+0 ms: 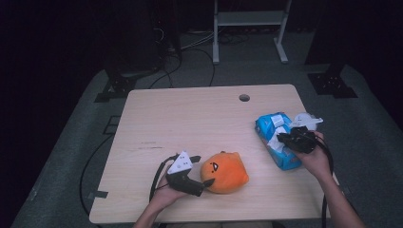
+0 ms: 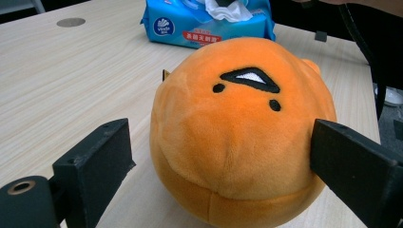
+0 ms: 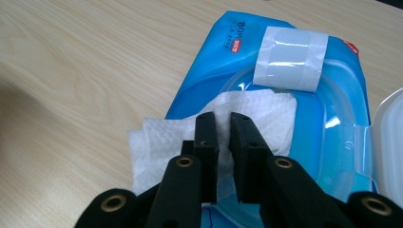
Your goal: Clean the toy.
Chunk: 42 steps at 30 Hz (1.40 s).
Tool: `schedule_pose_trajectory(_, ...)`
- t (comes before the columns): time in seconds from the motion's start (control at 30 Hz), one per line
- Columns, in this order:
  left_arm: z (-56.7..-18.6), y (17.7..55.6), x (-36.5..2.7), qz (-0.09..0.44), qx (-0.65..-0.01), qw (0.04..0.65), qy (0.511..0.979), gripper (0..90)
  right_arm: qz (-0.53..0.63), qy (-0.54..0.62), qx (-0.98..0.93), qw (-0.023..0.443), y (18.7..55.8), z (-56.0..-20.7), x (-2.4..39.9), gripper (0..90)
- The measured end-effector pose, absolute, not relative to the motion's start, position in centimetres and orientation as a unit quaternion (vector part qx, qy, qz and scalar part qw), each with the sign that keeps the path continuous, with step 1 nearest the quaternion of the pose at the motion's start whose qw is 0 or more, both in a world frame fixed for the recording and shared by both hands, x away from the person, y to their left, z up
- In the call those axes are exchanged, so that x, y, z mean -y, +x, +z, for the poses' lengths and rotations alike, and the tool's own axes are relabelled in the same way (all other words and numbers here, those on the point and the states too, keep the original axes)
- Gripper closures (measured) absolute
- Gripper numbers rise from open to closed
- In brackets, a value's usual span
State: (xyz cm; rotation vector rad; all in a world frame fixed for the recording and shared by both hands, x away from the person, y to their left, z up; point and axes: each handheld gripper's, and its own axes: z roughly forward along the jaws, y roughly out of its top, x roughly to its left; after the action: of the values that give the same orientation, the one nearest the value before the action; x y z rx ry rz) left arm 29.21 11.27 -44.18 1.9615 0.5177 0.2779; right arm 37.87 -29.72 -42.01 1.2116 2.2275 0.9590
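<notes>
Pale wooden counter in a dark room, with a blue plastic wet-wipe pack at its right edge, marked "80" near a taped strip. Right gripper has its jaws pinched on a white wipe sticking out of it. Left gripper is spread wide around a round orange plush toy near the front edge, far jaw touching it.

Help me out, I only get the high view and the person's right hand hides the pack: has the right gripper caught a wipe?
Observer: Yes, the right gripper is shut on a white wipe sticking out of the blue pack.
Operator: Is the pack's lid open?
Observer: Yes, the flip lid stands open beside the opening.
Operator: And the left gripper?
Observer: The left gripper is open, jaws either side of the orange plush; one stands clear of it.
</notes>
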Motion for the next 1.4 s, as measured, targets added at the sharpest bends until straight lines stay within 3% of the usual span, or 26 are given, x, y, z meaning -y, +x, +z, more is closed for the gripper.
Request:
schedule_pose_trajectory(0.17, -44.4, 29.3, -11.1, 0.11, -0.218, 0.519, 0.819, 7.5, 0.356, 0.44, -0.797, 0.211, 37.4, -41.9, 30.3, 83.4)
schedule_pose_trajectory(0.33, -44.4, 29.1, -10.8, 0.109, -0.207, 0.515, 0.825, 13.6, 0.367, 0.432, -0.792, 0.225, 36.4, -41.1, 30.4, 84.3)
schedule_pose_trajectory(0.57, -44.6, 29.0, -10.3, 0.107, -0.199, 0.504, 0.834, 21.1, 0.416, 0.37, -0.797, 0.233, 31.6, -38.4, 29.2, 84.6)
schedule_pose_trajectory(0.83, -44.9, 29.2, -10.2, 0.107, -0.212, 0.5, 0.833, 21.2, 0.444, 0.297, -0.813, 0.233, 25.8, -36.7, 25.9, 84.6)
schedule_pose_trajectory(1.07, -45.0, 29.2, -10.2, 0.109, -0.214, 0.5, 0.832, 21.1, 0.463, 0.236, -0.829, 0.206, 22.8, -36.1, 22.8, 84.5)
schedule_pose_trajectory(1.27, -45.1, 29.3, -10.3, 0.108, -0.217, 0.501, 0.831, 20.8, 0.489, 0.182, -0.846, 0.108, 20.9, -36.1, 19.8, 84.5)
schedule_pose_trajectory(1.4, -45.1, 29.3, -10.2, 0.106, -0.217, 0.502, 0.831, 20.8, 0.47, 0.18, -0.859, 0.093, 22.3, -37.2, 18.6, 84.2)
